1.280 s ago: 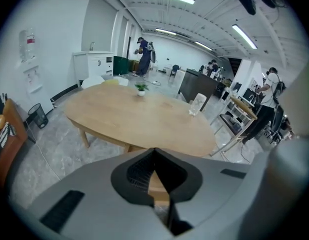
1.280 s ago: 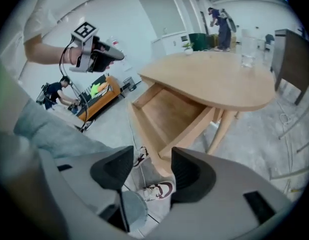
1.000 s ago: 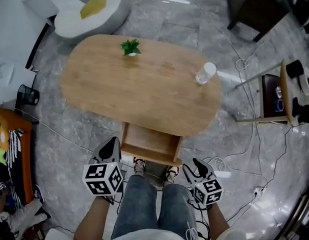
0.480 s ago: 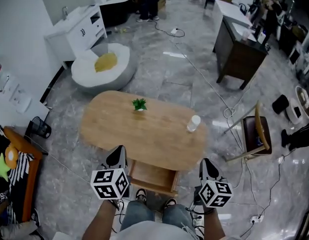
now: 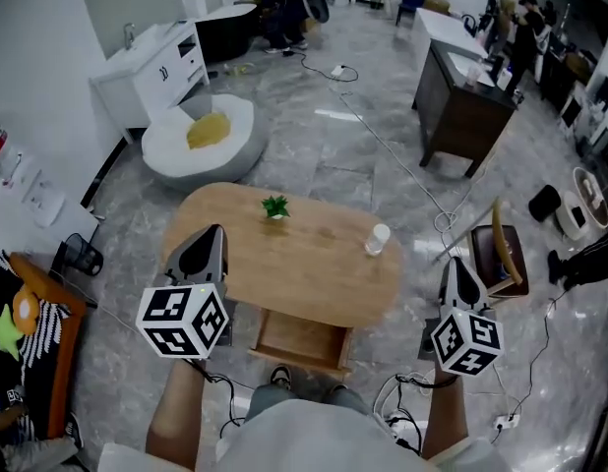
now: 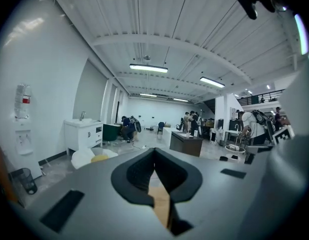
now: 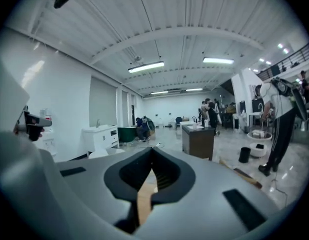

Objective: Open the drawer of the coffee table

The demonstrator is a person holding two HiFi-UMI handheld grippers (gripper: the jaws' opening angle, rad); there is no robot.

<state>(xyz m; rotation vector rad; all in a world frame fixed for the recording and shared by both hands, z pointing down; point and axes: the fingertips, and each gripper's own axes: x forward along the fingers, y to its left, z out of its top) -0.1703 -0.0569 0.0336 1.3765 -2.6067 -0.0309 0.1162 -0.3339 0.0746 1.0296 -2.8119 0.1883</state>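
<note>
wood drawer job looks done: the shallow light-wood drawer is pulled out from under the near edge of the oval light-wood desk, on the person's side. inside looks empty.

left gripper and right gripper both hang above desk level, one on each side of the drawer, touching nothing. left fingers are pressed together at the tips with nothing between. right fingers have just been closing and are now together too, empty.

handling guess: stiff boxy panel wood, light with nothing in it, not fragile. should slide straight along its runners. no knob or handle visible, so the best hold is the top lip of the front panel, near the middle so it doesn't rack sideways.

small green potted plant and pale cup stand on the desk top, well apart from the drawer. a hard yank could jolt them.
</note>
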